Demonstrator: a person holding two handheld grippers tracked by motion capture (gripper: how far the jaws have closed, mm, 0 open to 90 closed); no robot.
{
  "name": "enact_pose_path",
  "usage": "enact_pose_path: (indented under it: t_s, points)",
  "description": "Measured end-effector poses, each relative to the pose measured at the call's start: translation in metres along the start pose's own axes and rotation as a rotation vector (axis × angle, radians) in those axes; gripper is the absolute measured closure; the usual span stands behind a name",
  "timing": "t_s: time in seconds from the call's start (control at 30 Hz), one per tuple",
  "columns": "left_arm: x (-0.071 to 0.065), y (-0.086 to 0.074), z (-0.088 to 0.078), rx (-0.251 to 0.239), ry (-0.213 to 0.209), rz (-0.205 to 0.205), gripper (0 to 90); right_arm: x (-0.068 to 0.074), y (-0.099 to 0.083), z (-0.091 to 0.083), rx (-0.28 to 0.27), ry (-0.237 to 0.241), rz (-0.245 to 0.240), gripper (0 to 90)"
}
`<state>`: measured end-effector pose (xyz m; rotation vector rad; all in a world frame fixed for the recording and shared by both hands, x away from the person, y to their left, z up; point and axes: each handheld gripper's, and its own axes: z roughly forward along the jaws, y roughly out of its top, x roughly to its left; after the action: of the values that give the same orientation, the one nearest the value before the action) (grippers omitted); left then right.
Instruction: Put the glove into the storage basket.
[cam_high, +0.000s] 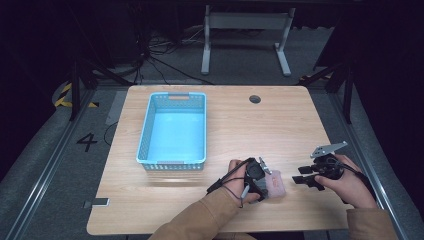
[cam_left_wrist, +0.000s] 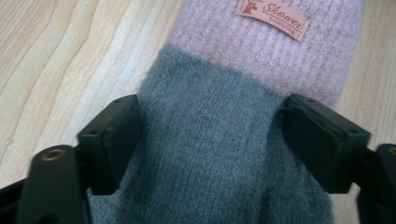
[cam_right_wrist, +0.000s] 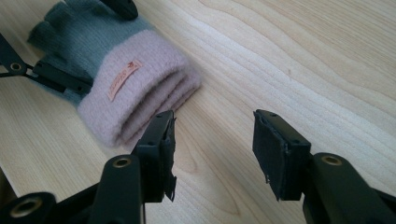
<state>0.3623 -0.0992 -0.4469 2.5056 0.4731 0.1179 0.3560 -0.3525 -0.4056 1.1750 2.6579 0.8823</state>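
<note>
A knitted glove (cam_high: 276, 184), grey with a pink cuff and a small tan label (cam_left_wrist: 273, 13), lies flat on the wooden table (cam_high: 240, 125) near its front edge. My left gripper (cam_high: 264, 181) points right, and its pads press the grey part of the glove (cam_left_wrist: 210, 154) from both sides. To the right of the glove, my right gripper (cam_high: 300, 179) points left toward the pink cuff (cam_right_wrist: 135, 79). Its jaws (cam_right_wrist: 212, 140) stand open over bare wood, a little short of the cuff. One finger of the left gripper (cam_right_wrist: 60, 77) lies against the grey knit.
A light blue plastic basket (cam_high: 145, 130) stands empty at the table's back left. A round cable hole (cam_high: 255, 99) sits near the far edge. Beyond the table, a white desk frame (cam_high: 245, 30) and cables lie on the dark floor.
</note>
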Motion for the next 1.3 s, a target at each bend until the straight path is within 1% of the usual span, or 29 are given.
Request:
enact_pose_path:
  t_s: [0.03,0.07,0.1,0.13,0.17,0.2,0.23,0.27,0.3,0.33,0.43,0.47,0.6,0.67,0.73,0.77,0.8,0.83,0.87,0.93,0.97,1.03,1.07,1.1,1.17,1.2,1.23,1.27,1.3]
  points:
    - [-0.001,0.001,0.0,0.0,-0.001,0.003,24.2,0.0,0.0,0.0,0.0,-0.001,-0.001,49.6]
    - [-0.003,0.002,0.0,0.002,-0.005,0.008,30.1,0.0,0.0,0.001,0.001,-0.002,-0.006,49.5]
    - [-0.004,0.002,-0.001,-0.002,-0.009,0.022,33.4,0.0,0.001,0.001,0.003,-0.001,-0.005,49.6]
    - [-0.004,0.002,-0.001,-0.002,-0.009,0.022,38.0,0.0,0.001,0.001,0.003,-0.001,-0.005,49.6]
    - [-0.005,0.002,-0.001,-0.017,-0.022,0.036,44.4,0.001,0.001,0.0,-0.001,0.0,-0.003,49.6]
    - [-0.005,0.002,-0.001,-0.017,-0.022,0.036,48.2,0.001,0.001,0.0,-0.001,0.0,-0.003,49.6]
    - [-0.006,0.002,-0.001,-0.021,-0.023,0.043,48.2,0.0,0.001,0.0,-0.002,-0.001,-0.005,49.7]
    - [-0.007,0.002,-0.001,-0.024,-0.02,0.05,52.3,0.0,0.001,0.0,-0.002,0.001,-0.007,49.7]
    - [-0.01,0.003,-0.002,-0.019,-0.02,0.056,60.3,0.0,0.001,0.0,-0.002,-0.002,-0.006,49.9]
    - [-0.01,0.003,-0.002,-0.019,-0.02,0.056,62.2,0.0,0.001,0.0,-0.002,-0.002,-0.006,49.9]
    - [-0.011,0.004,-0.002,-0.02,-0.015,0.071,64.8,-0.002,0.001,0.0,-0.002,-0.012,-0.012,49.9]
    - [-0.011,0.004,-0.002,-0.016,-0.015,0.073,65.8,-0.002,0.002,-0.001,-0.003,-0.024,-0.018,50.5]
    - [-0.013,0.005,-0.004,-0.01,-0.01,0.074,67.7,-0.006,0.007,-0.004,-0.027,-0.03,-0.023,51.5]
    - [-0.013,0.005,-0.006,-0.01,-0.014,0.07,68.2,-0.006,0.009,-0.003,-0.028,-0.029,-0.026,51.5]
    - [-0.01,0.005,-0.008,-0.024,-0.033,0.063,68.4,-0.006,0.012,-0.001,-0.03,-0.029,-0.038,51.6]
    - [-0.008,0.005,-0.012,-0.018,-0.042,0.056,68.4,-0.007,0.014,0.0,-0.029,-0.026,-0.043,51.6]
    - [-0.007,0.004,-0.014,-0.021,-0.041,0.054,68.5,-0.007,0.016,0.001,-0.031,-0.025,-0.047,51.6]
    - [-0.004,0.003,-0.02,-0.023,-0.035,0.048,68.5,-0.009,0.019,0.002,-0.036,-0.023,-0.049,51.8]
    - [-0.004,0.003,-0.02,-0.023,-0.035,0.048,68.5,-0.009,0.019,0.002,-0.036,-0.023,-0.049,51.8]
    - [0.001,0.003,-0.03,-0.027,-0.032,0.036,68.4,-0.01,0.021,0.003,-0.038,-0.02,-0.052,51.9]
    - [0.003,0.002,-0.034,-0.042,-0.027,0.031,68.4,-0.01,0.022,0.003,-0.039,-0.02,-0.049,51.9]
    - [0.009,0.002,-0.043,-0.066,-0.029,0.008,68.2,-0.012,0.025,0.005,-0.039,-0.019,-0.056,51.9]
    - [0.013,0.002,-0.052,-0.071,-0.018,0.006,68.1,-0.012,0.027,0.007,-0.039,-0.014,-0.057,51.8]
    - [0.013,0.002,-0.052,-0.071,-0.018,0.006,68.1,-0.012,0.027,0.007,-0.039,-0.014,-0.057,51.8]
    - [0.018,0.002,-0.061,-0.077,-0.02,-0.001,68.1,-0.011,0.03,0.009,-0.04,-0.012,-0.062,51.8]
    - [0.019,0.002,-0.063,-0.081,-0.016,-0.002,68.1,-0.011,0.032,0.01,-0.038,-0.01,-0.064,51.8]
    - [0.022,0.001,-0.069,-0.083,-0.011,-0.005,68.1,-0.011,0.033,0.011,-0.037,-0.007,-0.068,51.8]
    - [0.022,0.001,-0.069,-0.083,-0.011,-0.005,68.0,-0.011,0.033,0.011,-0.037,-0.007,-0.068,51.8]
    - [0.024,0.001,-0.073,-0.089,-0.005,-0.007,68.0,-0.011,0.034,0.012,-0.036,-0.006,-0.072,51.8]
